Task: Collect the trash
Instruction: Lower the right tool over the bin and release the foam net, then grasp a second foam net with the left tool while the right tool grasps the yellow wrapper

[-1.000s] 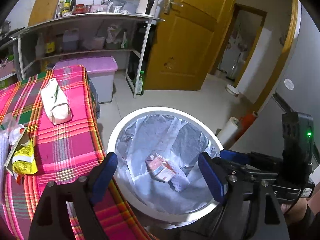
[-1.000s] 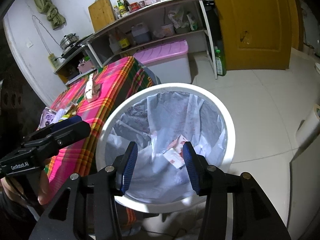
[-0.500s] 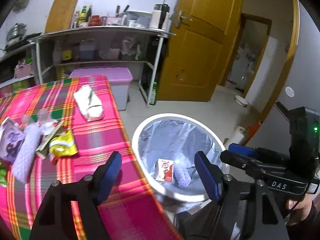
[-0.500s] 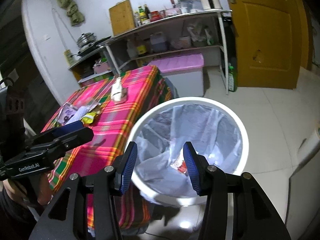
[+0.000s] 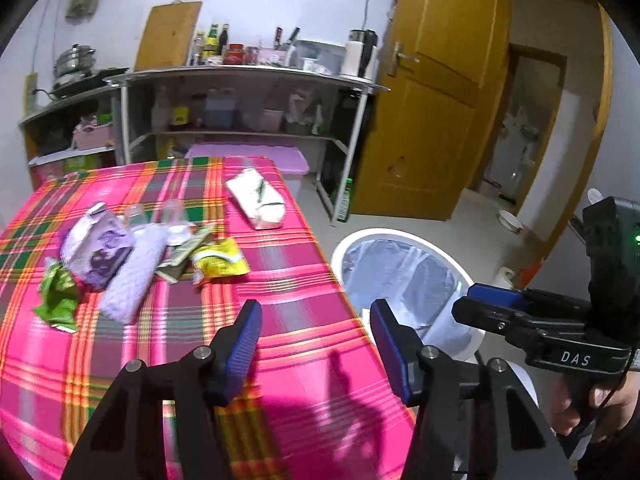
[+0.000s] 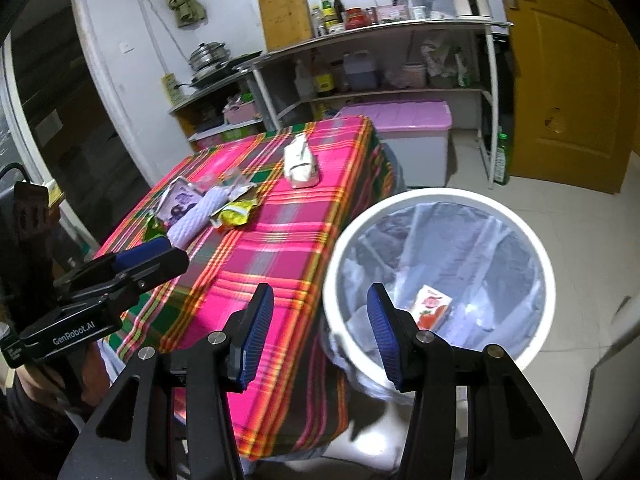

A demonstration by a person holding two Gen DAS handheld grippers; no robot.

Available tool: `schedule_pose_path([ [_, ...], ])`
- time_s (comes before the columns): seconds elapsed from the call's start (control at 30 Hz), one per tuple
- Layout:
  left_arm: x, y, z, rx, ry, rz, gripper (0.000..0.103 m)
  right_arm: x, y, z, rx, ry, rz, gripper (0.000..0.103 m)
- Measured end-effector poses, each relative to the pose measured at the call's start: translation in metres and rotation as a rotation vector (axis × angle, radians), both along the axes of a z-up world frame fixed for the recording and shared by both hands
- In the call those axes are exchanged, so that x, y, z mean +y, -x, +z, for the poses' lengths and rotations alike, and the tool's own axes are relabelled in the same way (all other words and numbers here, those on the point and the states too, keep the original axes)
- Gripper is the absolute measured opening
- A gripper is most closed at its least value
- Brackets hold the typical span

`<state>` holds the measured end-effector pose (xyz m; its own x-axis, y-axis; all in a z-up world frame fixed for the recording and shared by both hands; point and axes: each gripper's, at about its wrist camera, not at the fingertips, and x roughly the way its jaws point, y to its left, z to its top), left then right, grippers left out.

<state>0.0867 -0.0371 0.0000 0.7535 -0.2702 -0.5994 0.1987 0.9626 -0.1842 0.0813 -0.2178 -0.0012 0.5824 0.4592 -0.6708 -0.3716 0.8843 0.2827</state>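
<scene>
Left gripper [image 5: 316, 340]: jaws apart, just been closing, nothing between them
Right gripper [image 6: 320, 330]: jaws apart, empty
Trash pile [image 5: 132, 256]: wrappers on plaid tablecloth [image 5: 280, 280], overlapping, blurred
Bin [image 6: 540, 264]: beside table; red carton [image 6: 434, 306] inside, half hidden by liner

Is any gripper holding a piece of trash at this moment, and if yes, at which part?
Nothing is held. The left gripper and the right gripper both stand open with nothing between the pads; the left one's jaws have just been closing.
</scene>
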Motion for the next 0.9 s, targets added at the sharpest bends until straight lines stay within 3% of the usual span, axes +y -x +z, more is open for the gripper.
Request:
schedule_pose_path([
  [0.47, 0.065, 0.005, -0.005, -0.003, -0.018, 0.16, 0.056, 0.047, -0.014, 0.001, 0.0, 0.014, 0.094, 0.05],
  [0.9, 0.113, -0.035, -0.025, 0.04, -0.08, 0.232, 0.056, 0.084, -0.044, -0.005, 0.015, 0.028, 0.152, 0.05],
])
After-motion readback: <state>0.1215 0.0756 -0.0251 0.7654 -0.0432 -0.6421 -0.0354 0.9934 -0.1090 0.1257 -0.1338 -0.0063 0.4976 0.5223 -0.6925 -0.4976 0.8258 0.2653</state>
